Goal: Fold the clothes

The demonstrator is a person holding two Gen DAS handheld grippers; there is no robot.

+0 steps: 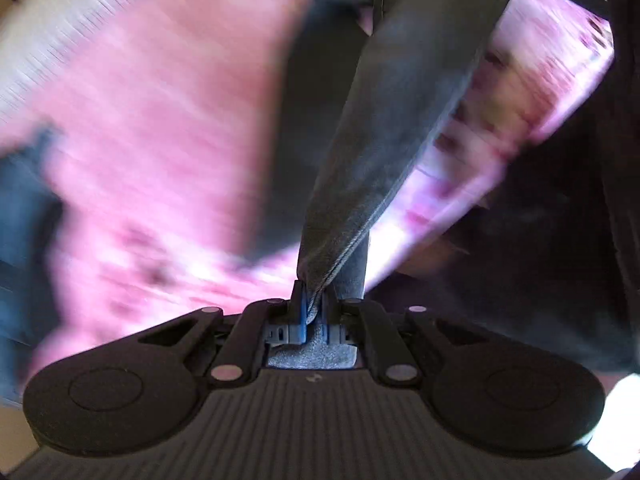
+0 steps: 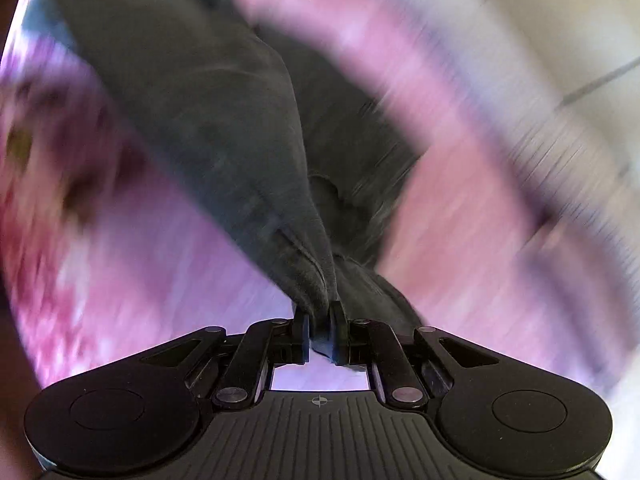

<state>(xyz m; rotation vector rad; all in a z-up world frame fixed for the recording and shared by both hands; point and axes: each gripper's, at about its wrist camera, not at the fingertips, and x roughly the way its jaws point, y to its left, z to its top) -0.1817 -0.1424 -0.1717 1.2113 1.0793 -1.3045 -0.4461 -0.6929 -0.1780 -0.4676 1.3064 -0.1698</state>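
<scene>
A dark grey garment (image 1: pixel 392 120) hangs stretched from my left gripper (image 1: pixel 314 300), which is shut on its hemmed edge. In the right wrist view the same grey garment (image 2: pixel 224 128) runs up and to the left from my right gripper (image 2: pixel 320 316), which is shut on a bunched edge of it. The cloth is lifted above a pink patterned cover (image 1: pixel 152 152), which also shows in the right wrist view (image 2: pixel 120 240). Both views are blurred by motion.
A blue fabric item (image 1: pixel 24 216) lies at the left edge of the pink cover. A dark clothed figure (image 1: pixel 560 240) fills the right side of the left wrist view. Pale floor tiles (image 2: pixel 580 40) show beyond the cover.
</scene>
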